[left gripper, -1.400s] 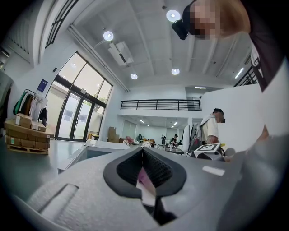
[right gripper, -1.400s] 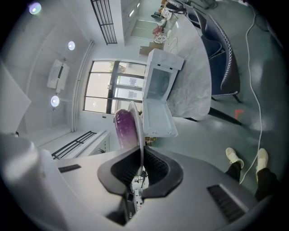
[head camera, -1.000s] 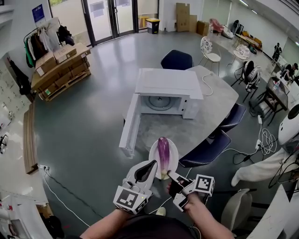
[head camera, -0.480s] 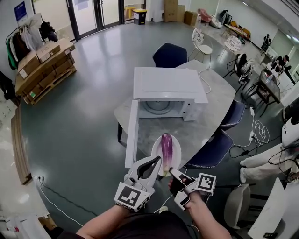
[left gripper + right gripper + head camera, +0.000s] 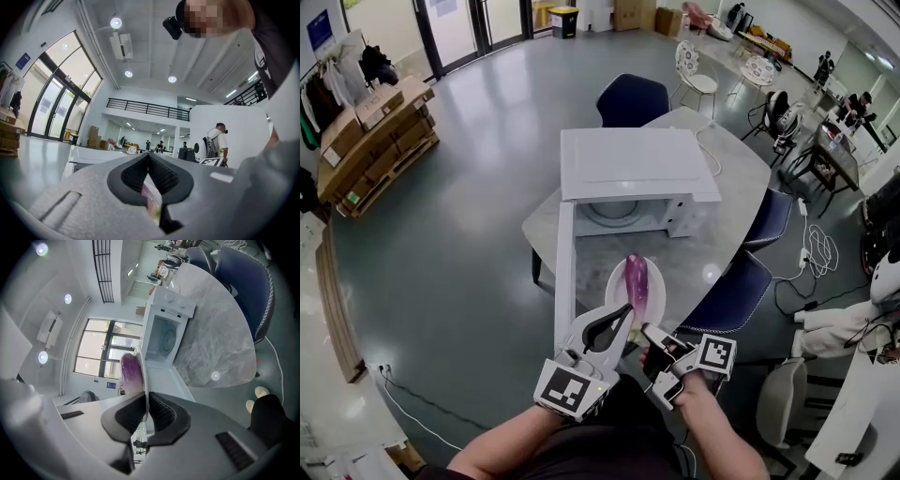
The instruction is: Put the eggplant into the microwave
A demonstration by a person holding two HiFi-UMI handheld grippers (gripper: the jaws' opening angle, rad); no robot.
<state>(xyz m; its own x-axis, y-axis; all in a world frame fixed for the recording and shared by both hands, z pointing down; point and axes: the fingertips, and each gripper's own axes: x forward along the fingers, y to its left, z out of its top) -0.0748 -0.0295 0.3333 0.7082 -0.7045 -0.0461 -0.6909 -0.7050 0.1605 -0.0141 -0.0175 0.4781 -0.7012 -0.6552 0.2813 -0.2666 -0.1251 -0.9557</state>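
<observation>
Eggplant (image 5: 636,277): lying on plate (image 5: 614,291), held over worktop (image 5: 712,244) edge, nearer the open microwave (image 5: 637,164) than a second ago. Left gripper (image 5: 622,309), right gripper (image 5: 648,331): jaws each pinching plate rim. Approach under way; insertion into the cavity remains.

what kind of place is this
Most likely a big open workshop or lab hall rather than a home: stacked cardboard boxes, office chairs round a work table, glass doors at the far end.
</observation>
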